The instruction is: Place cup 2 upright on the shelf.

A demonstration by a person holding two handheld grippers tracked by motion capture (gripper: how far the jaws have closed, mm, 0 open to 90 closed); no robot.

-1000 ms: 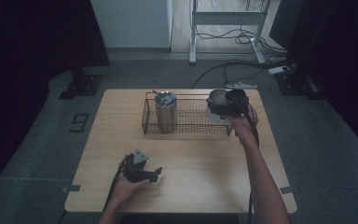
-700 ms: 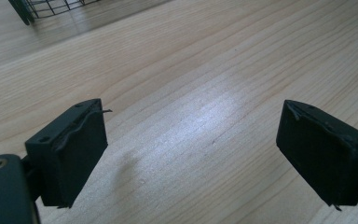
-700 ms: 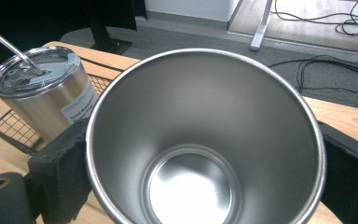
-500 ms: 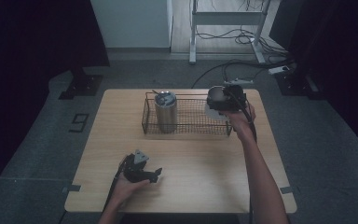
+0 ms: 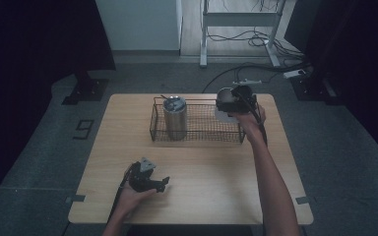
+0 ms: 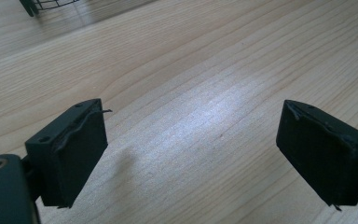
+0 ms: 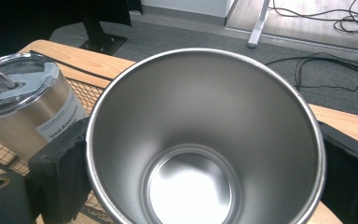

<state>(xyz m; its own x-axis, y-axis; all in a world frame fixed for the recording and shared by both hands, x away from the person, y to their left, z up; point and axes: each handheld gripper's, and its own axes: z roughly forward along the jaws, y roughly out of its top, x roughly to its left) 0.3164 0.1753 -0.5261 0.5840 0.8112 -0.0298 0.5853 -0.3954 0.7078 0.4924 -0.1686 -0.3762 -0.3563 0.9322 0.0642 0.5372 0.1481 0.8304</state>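
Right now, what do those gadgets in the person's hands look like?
Both are black handheld tools. The left gripper has blocky black jaws with flat pads and a grey three-cornered plate on top. The right gripper trails a black cable along a bare forearm; no sleeves show.

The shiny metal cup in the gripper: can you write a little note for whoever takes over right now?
Right gripper: shut on the open, empty stainless steel cup, held over the right end of the black wire basket.
Left gripper: open, nothing between its jaws, low over the light wooden table near its front edge.
Done: the lidded steel tumbler with a white label stands upright in the basket's left end.
Left: probably lower the cup into the basket beside the tumbler, then release.
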